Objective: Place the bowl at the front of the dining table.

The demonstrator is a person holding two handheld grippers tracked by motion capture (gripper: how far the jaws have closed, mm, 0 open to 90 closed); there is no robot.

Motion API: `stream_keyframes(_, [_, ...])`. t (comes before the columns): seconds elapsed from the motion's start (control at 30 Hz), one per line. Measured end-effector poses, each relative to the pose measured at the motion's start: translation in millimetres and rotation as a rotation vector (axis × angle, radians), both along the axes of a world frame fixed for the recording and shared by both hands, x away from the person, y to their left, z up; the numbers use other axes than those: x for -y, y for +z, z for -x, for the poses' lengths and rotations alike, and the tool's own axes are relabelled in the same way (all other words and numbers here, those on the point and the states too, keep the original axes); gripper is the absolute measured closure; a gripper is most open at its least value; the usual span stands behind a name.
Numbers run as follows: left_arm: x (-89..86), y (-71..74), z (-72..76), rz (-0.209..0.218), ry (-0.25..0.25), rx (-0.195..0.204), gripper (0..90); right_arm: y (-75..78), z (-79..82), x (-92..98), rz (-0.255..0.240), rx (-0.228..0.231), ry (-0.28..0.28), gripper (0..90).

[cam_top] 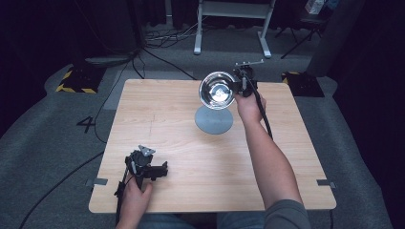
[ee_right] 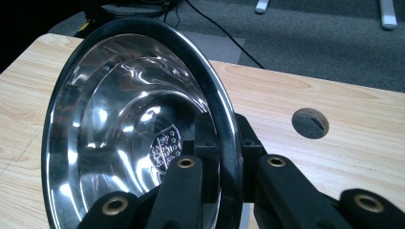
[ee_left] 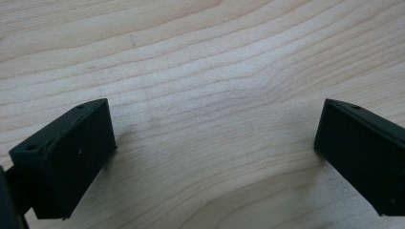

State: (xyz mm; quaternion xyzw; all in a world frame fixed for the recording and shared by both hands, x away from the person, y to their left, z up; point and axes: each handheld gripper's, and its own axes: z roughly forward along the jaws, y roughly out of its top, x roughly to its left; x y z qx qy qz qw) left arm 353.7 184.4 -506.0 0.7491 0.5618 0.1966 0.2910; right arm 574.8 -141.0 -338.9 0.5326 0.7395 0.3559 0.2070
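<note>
A: Start at the right gripper (cam_top: 237, 82). What are its jaws doing?

B: They are clamped on the rim of a shiny round stainless-steel bowl (cam_top: 217, 89), one jaw inside the wall and one outside, as the right gripper view (ee_right: 224, 181) makes plain. The bowl (ee_right: 138, 129) hangs tilted from that pinch, its hollow turned toward the person, lifted clear of the light wooden table (cam_top: 167, 119).

A: And just below the gripper?

B: A flat round grey disc (cam_top: 214, 119) lies on the table, under the bowl and a little nearer the person. Beyond the jaws, a small round hole (ee_right: 310, 123) is cut in the tabletop.

A: The other hand?

B: Well away, at the near corner, the left gripper (cam_top: 152, 170) rests low over bare wood (ee_left: 205, 95), its jaws spread wide with nothing between them (ee_left: 210, 157).

A: What could go wrong?

B: I judge the grip risky: a thin, slick rim held at one edge, with the bowl's weight hanging off to the side. It could pivot in the jaws or slip out and clatter onto the disc.
</note>
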Motion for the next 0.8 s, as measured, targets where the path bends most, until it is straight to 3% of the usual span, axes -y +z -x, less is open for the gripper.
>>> stream_keyframes(0.43, [0.0,0.0,0.0,0.0,0.0,0.0,0.3,-26.3,-15.2,-8.5,-0.01,-0.089,-0.017,83.9])
stream_keyframes(0.8, [-0.1,-0.2,-0.1,0.001,-0.001,0.002,0.3,-56.3,-30.1,-14.4,-0.002,-0.191,-0.03,83.7])
